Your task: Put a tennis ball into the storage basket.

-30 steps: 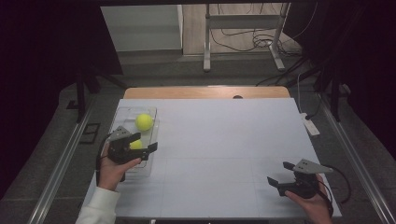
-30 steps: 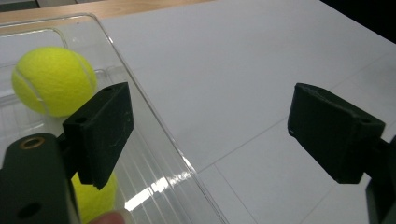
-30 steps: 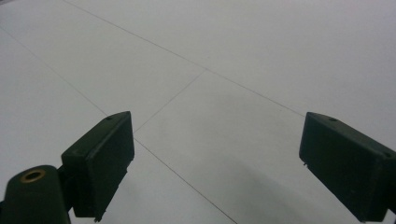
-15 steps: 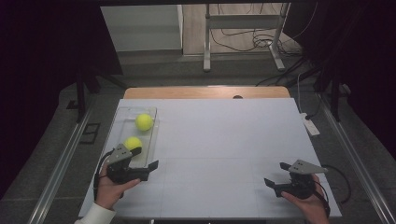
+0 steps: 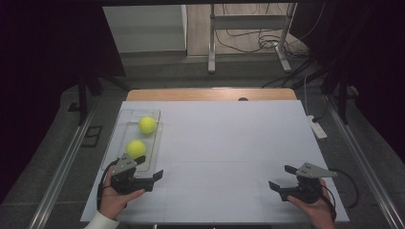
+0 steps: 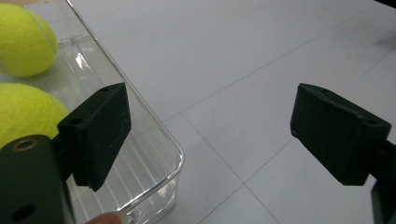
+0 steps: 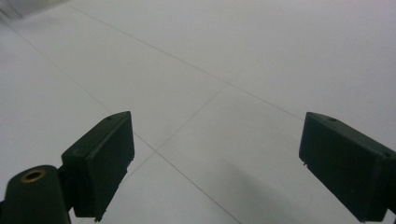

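Observation:
Two yellow-green tennis balls lie in a clear plastic tray (image 5: 117, 138) at the table's left: the far ball (image 5: 147, 125) and the near ball (image 5: 136, 149). My left gripper (image 5: 150, 168) is open at the tray's near right corner, holding nothing. In the left gripper view the tray corner (image 6: 159, 135) sits behind the left jaw, with the near ball (image 6: 28, 112) and the far ball (image 6: 23, 39) beyond it; the left gripper (image 6: 210, 135) spans bare table. My right gripper (image 5: 281, 177) is open and empty near the front right, and the right gripper (image 7: 215, 163) looks over white tabletop.
The white table (image 5: 229, 138) has faint grid lines. A white power strip (image 5: 317, 128) lies at its right edge. A wooden strip (image 5: 210, 94) runs along the far edge, with metal stand legs (image 5: 210, 47) and cables on the floor beyond.
My left gripper has drawn back from over the near ball toward the front edge, leaving the ball in the tray. The right gripper has hardly moved.

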The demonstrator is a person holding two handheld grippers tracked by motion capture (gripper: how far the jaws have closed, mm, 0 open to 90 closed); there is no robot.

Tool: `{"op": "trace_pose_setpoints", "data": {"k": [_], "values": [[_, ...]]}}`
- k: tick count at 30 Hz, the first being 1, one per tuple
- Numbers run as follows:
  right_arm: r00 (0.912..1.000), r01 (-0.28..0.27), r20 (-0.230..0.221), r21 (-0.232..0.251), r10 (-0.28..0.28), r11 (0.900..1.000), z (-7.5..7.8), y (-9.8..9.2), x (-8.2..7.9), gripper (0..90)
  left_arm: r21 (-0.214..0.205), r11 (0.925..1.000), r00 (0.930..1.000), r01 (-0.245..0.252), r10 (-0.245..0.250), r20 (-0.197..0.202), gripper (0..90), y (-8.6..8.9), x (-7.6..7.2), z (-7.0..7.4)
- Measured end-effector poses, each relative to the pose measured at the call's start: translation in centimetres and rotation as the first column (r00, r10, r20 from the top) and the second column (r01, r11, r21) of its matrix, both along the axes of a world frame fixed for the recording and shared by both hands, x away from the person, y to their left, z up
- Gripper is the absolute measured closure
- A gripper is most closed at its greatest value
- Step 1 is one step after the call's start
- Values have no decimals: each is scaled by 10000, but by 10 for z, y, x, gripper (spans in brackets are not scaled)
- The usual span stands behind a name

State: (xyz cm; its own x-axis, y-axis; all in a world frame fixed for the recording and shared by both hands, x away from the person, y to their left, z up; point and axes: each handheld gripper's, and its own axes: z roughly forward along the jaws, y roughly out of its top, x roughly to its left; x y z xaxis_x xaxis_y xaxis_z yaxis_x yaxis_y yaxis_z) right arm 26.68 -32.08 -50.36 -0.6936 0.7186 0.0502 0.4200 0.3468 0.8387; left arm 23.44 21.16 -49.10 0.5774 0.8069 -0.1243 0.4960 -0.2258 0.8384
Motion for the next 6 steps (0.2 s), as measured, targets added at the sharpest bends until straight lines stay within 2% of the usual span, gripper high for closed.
{"op": "trace_pose_setpoints", "data": {"k": [6], "values": [[10000, 60, -8, 46, -60, 10000, -1, -3, 0, 108, -115, 9999, 10000, -29, 29, 15, 137, 0, 2, 2]]}}
